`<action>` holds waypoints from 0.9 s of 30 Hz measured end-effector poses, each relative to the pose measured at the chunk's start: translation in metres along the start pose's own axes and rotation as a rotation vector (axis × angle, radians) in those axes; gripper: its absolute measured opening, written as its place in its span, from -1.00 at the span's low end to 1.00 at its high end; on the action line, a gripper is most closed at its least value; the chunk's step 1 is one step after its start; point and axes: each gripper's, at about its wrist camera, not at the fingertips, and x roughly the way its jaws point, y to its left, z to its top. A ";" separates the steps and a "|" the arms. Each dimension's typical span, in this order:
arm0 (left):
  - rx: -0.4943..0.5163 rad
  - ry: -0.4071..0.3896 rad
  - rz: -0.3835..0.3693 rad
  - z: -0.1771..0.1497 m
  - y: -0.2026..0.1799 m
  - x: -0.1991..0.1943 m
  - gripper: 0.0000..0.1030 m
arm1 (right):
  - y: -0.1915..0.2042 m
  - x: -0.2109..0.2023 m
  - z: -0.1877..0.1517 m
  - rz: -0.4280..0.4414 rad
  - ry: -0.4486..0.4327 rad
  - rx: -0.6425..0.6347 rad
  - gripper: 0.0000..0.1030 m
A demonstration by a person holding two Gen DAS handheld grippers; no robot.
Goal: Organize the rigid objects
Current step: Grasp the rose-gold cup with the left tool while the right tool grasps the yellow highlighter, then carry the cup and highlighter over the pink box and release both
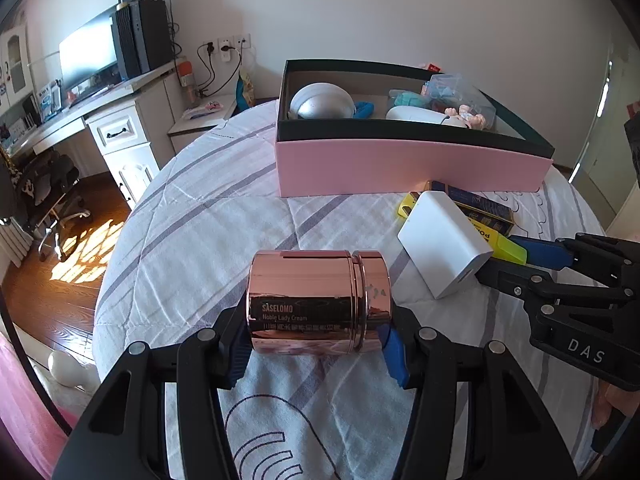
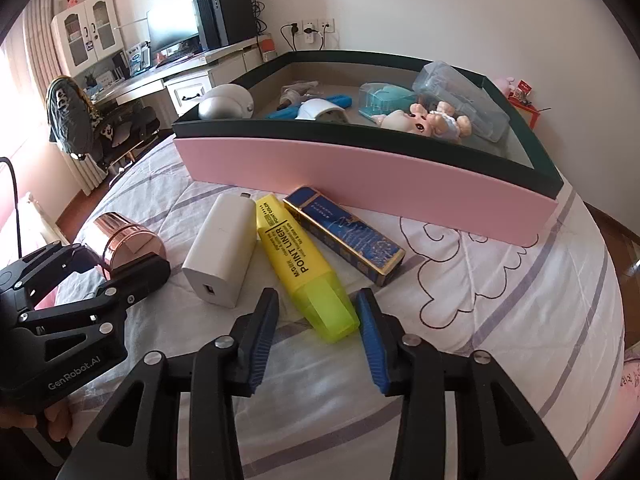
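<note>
A rose-gold cream jar (image 1: 316, 300) lies on its side on the striped quilt. My left gripper (image 1: 314, 326) is shut on it, a pad pressed on each end. To its right lie a white charger (image 2: 222, 248), a yellow highlighter (image 2: 304, 264) and a blue-and-gold box (image 2: 348, 236), side by side in front of the pink box (image 2: 360, 184). My right gripper (image 2: 317, 296) straddles the highlighter's cap end, and a narrow strip of quilt shows beside its left pad. The left wrist view also shows the right gripper (image 1: 504, 260) at that cap.
The pink box with its dark rim (image 1: 400, 168) holds a silver dome (image 1: 320, 104), a small doll (image 2: 428, 120), a clear plastic case (image 2: 460, 96) and several other items. The bed edge (image 1: 116, 264) drops to a wooden floor on the left. A desk (image 1: 100, 108) stands beyond.
</note>
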 end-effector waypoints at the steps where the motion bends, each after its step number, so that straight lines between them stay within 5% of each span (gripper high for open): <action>1: 0.001 -0.002 0.000 0.000 0.000 0.000 0.06 | 0.002 0.001 0.001 0.011 -0.001 -0.004 -0.27; 9: 0.013 0.010 0.005 0.005 -0.003 0.009 0.06 | 0.015 0.027 0.028 0.015 0.031 -0.084 -0.21; 13: 0.007 -0.006 0.010 0.006 -0.004 0.006 0.06 | 0.011 0.021 0.022 0.056 0.000 -0.091 -0.48; 16: -0.018 -0.047 0.019 0.004 -0.005 -0.006 0.06 | 0.003 0.008 0.010 0.091 -0.033 -0.044 -0.48; 27: -0.028 -0.270 0.026 0.005 -0.045 -0.102 0.06 | 0.007 -0.114 -0.020 0.044 -0.352 0.002 -0.47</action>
